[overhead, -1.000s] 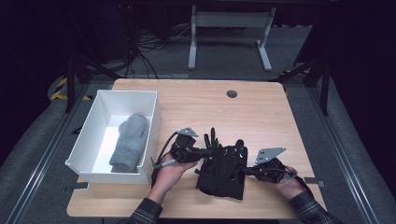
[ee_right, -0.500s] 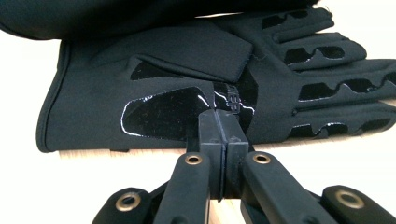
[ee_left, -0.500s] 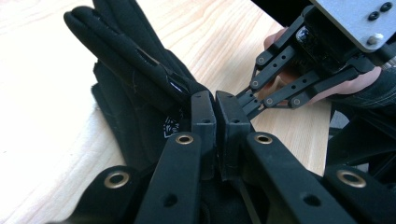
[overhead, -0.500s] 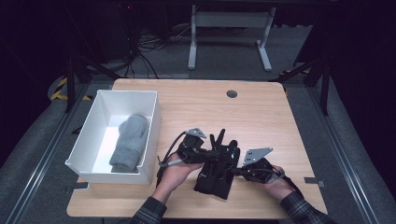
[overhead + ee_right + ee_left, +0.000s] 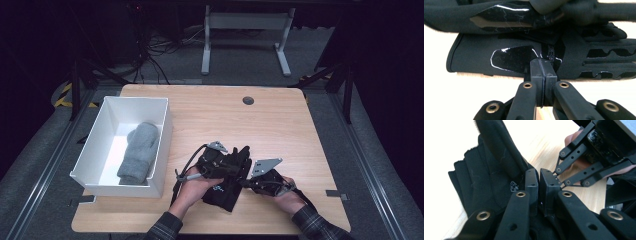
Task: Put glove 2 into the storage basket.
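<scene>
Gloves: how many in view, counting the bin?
3 at least: a grey glove lying in the white bin, and two black gloves stacked on the table between the grippers. More could be hidden underneath.

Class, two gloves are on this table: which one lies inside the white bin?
The grey glove: it lies alone inside the white bin, unlike the black glove between both grippers.

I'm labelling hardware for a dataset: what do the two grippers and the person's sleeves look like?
Both the left gripper and the right gripper are black, with hinged bar linkages, brass-coloured rivets and flat rectangular pads. Each carries a grey three-cornered plate on top; a black cable loops from the left one. The sleeves are dark plaid.
</scene>
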